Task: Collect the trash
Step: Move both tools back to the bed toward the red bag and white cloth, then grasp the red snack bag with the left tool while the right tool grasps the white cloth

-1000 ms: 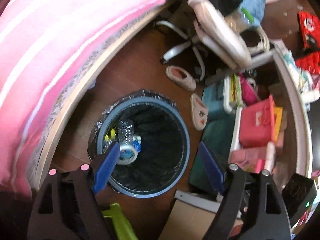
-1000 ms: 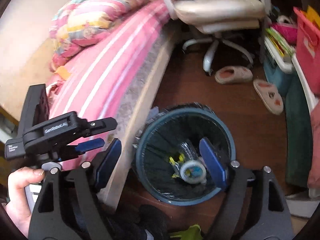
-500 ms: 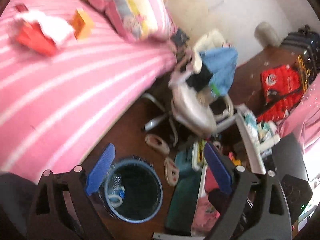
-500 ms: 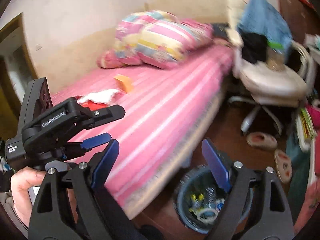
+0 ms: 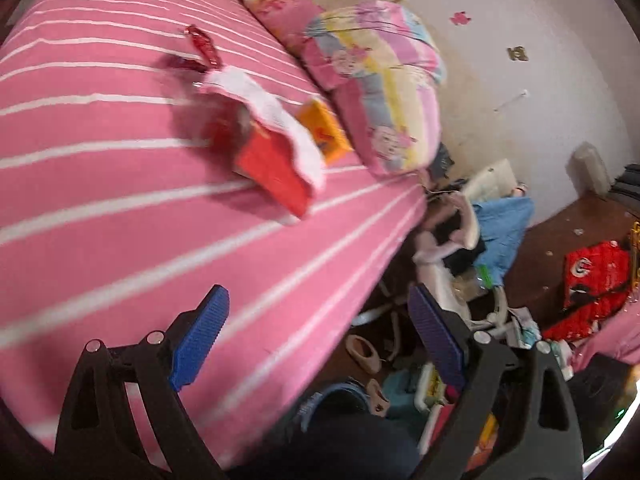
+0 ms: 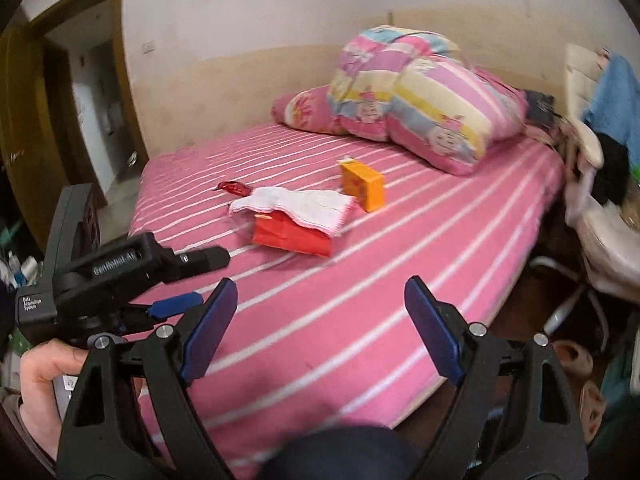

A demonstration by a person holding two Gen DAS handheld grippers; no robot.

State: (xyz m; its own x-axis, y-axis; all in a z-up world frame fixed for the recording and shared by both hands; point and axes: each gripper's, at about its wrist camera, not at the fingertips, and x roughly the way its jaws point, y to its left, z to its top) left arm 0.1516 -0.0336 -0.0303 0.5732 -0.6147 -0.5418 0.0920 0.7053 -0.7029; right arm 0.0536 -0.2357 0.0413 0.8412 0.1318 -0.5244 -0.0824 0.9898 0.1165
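both cameras have swung up from the trash bin (image 5: 340, 394) to the bed (image 6: 360, 320); a second ago they looked straight down into the bin with a bottle and a tape roll in it, now only a sliver of its blue rim shows at the foot of the bed in the left view. reads as one drop-off done and the next pick being lined up.

left gripper (image 5: 316, 340): fingers spread wide, nothing between them. right gripper (image 6: 320, 328): fingers likewise apart and empty. left gripper body also shows in the right view, held in the person's hand (image 6: 44, 384).

trash left on the bed, mid-mattress, well ahead of both grippers:
- red packet (image 6: 292, 234), lying flat, long axis roughly across the right view, open end seemingly toward the lower right, hard to be sure.
- white cloth (image 6: 304, 206) draped over the packet's far edge, touching it.
- orange carton (image 6: 362, 184), just beyond the cloth, standing slightly tilted, long axis near upright, spout corner at top left.
- small red wrapper (image 6: 234, 188), left of the cloth, apart from it, long axis left to right.

striped quilt (image 6: 420, 108) piled at the head of the bed, not trash by the look of it.

likely next: reach for the packet or carton.
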